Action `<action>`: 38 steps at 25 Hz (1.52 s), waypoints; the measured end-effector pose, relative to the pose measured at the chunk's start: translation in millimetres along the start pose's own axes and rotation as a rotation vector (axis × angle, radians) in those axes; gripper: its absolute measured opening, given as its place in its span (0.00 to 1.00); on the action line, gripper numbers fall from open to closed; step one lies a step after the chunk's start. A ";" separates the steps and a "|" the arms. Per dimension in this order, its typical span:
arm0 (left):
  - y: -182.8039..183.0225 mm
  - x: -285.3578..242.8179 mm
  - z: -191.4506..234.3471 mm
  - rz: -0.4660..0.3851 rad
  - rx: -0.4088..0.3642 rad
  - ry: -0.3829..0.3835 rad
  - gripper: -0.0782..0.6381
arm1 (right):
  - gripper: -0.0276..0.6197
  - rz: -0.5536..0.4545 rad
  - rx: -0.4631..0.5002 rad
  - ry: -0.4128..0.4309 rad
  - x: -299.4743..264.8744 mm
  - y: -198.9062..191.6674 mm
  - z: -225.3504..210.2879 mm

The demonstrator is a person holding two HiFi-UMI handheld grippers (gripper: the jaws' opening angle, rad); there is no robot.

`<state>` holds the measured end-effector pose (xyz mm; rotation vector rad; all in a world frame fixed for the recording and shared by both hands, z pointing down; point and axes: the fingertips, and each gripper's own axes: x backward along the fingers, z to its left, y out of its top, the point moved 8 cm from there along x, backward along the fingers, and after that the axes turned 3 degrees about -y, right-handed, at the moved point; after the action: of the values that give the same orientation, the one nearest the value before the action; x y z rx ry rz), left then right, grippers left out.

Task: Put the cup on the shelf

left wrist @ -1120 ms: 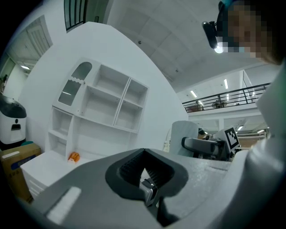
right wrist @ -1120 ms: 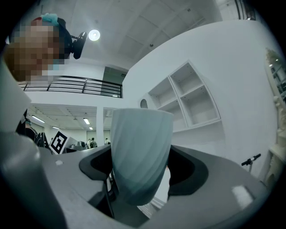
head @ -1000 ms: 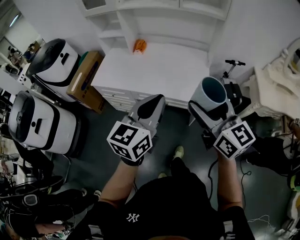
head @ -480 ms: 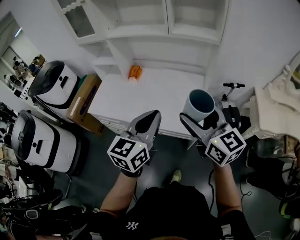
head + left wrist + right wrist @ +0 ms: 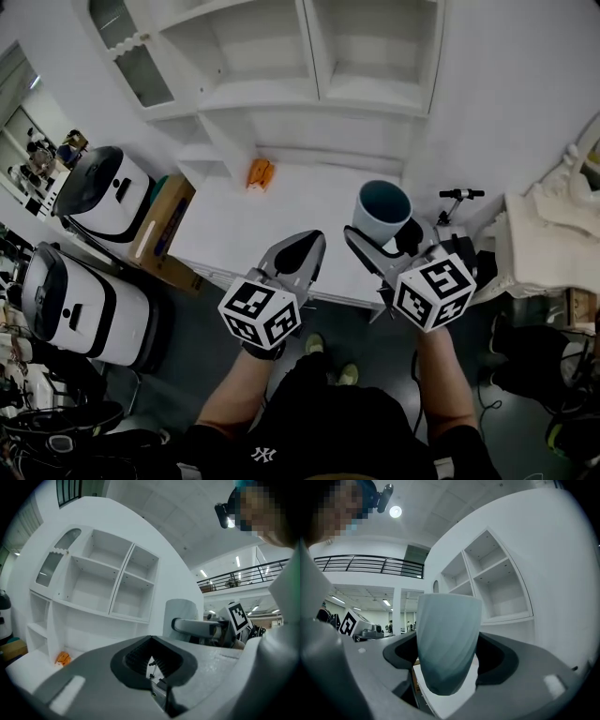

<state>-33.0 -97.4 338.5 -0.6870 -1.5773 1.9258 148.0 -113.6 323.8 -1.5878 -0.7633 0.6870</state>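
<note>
Your right gripper (image 5: 386, 246) has its jaws clenched on the cup (image 5: 383, 204), one jaw on each side of its lower body. The cup stands upright, mouth up, pale outside and dark teal inside. In the head view it sits right of centre, over the right end of the white worktop (image 5: 300, 202) and below the shelf (image 5: 319, 89), whose open compartments fill the top of the frame. In the right gripper view those compartments lie right of the cup.

Your left gripper (image 5: 309, 246) is just left of the cup, its jaws closed tip to tip with nothing between them. A small orange object (image 5: 260, 173) lies at the back of the worktop. At the left edge stand two white appliances (image 5: 103, 192) and a cardboard box (image 5: 161, 220).
</note>
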 end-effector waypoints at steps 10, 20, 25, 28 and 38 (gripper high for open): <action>14.7 -73.0 61.6 -0.010 0.000 -0.083 0.11 | 0.63 -0.024 0.019 -0.064 -71.7 30.6 -50.5; 41.8 -136.0 148.1 -0.020 -0.012 -0.152 0.11 | 0.63 -0.033 0.043 -0.178 -168.2 65.3 -106.1; 54.0 -162.4 185.1 -0.027 -0.020 -0.193 0.11 | 0.63 -0.028 0.052 -0.237 -206.5 78.6 -127.5; 59.9 -177.4 199.0 -0.032 -0.031 -0.215 0.11 | 0.63 -0.034 0.049 -0.266 -222.5 82.9 -139.3; 67.0 -215.5 219.2 -0.031 -0.040 -0.276 0.11 | 0.63 -0.048 0.069 -0.336 -265.4 107.9 -176.1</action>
<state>-36.3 -411.5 321.2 -0.4228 -1.7830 2.0390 134.5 -440.6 246.6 -1.4034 -1.0079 0.9493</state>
